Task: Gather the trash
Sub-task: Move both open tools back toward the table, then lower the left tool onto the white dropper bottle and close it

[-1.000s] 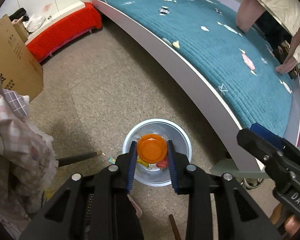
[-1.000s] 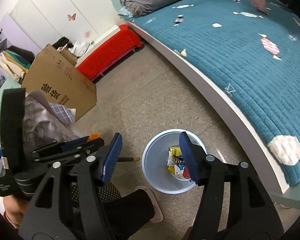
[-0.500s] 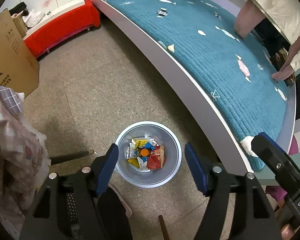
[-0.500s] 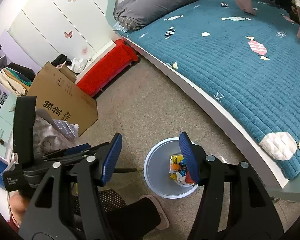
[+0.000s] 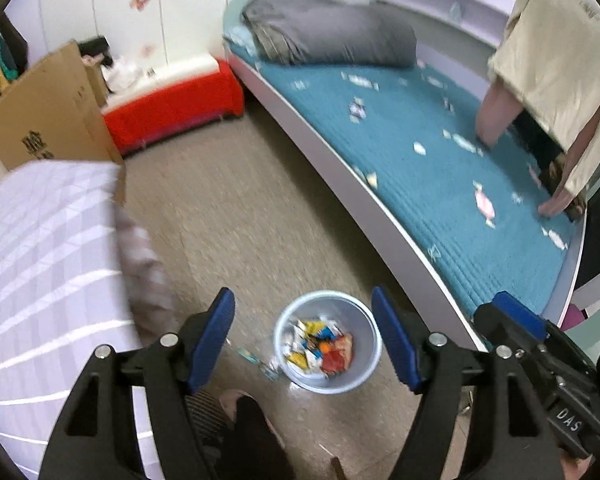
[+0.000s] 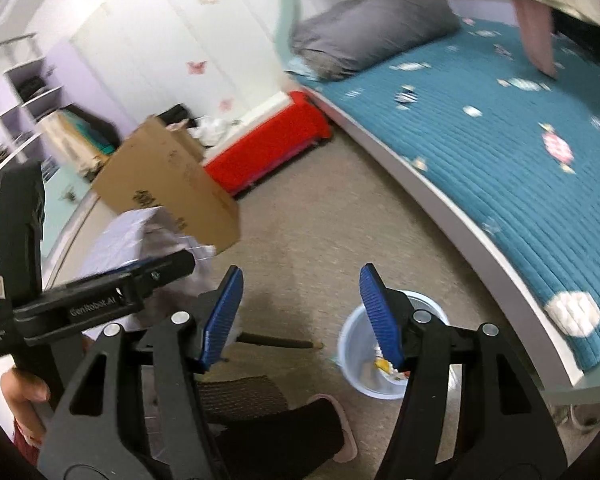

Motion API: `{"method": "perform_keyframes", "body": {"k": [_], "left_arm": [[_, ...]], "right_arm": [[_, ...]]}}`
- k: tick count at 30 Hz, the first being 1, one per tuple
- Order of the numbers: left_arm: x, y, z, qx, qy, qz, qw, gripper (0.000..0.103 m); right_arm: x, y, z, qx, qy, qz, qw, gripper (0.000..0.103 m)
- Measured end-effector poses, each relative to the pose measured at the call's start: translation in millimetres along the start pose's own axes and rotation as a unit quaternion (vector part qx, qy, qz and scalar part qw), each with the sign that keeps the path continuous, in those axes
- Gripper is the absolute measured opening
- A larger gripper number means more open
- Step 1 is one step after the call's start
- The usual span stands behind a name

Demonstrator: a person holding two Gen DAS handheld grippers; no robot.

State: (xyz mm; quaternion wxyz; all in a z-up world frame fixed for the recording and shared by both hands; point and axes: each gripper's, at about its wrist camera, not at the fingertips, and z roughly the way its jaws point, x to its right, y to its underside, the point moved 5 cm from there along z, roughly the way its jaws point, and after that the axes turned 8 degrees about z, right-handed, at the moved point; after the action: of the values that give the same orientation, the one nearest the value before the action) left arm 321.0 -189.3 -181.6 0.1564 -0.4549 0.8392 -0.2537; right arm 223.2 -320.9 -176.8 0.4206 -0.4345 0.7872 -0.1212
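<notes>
Left wrist view shows your left hand-held gripper (image 5: 302,334) released and empty, its jaws just widened, above the wrapper-filled wastebasket (image 5: 327,342).

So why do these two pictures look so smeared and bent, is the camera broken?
Not broken: in the left wrist view the room is streaked with motion blur while the left gripper stays sharp, since the camera rides on it; the bed edge bows from the fisheye lens. In the right wrist view the cardboard box and wardrobe smear likewise, the right gripper is crisp, and the corners go black.
</notes>
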Motion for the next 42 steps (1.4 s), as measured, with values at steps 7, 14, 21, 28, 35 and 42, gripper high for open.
{"method": "perform_keyframes", "body": {"k": [7,14,21,28,35,42], "left_arm": [[-94,14,-87,0.057,-0.086,-0.017,0.9945,0.074],[-209,50,-136,0.064,-0.146,-0.076,0.9844,0.075],[-332,90,-158,0.031,-0.242,-0.068,0.9674,0.075],[-437,129,-145,-0.002,-0.235,-0.137,0.9624,0.075],[-483,140,-112,-0.002,-0.220,-0.170,0.9605,0.075],[-495,122,-86,0.015,-0.198,-0.133,0.9709,0.075]], "right_arm": [[-109,9,0,-0.008,-0.063,-0.071,0.995,0.062],[-236,38,34,-0.036,-0.110,-0.159,0.981,0.064],[-331,74,90,-0.083,-0.131,-0.219,0.963,0.064],[-393,113,149,-0.139,-0.143,-0.242,0.950,0.064],[-426,135,194,-0.175,-0.145,-0.247,0.942,0.064],[-427,137,216,-0.186,-0.136,-0.247,0.941,0.064]]}}
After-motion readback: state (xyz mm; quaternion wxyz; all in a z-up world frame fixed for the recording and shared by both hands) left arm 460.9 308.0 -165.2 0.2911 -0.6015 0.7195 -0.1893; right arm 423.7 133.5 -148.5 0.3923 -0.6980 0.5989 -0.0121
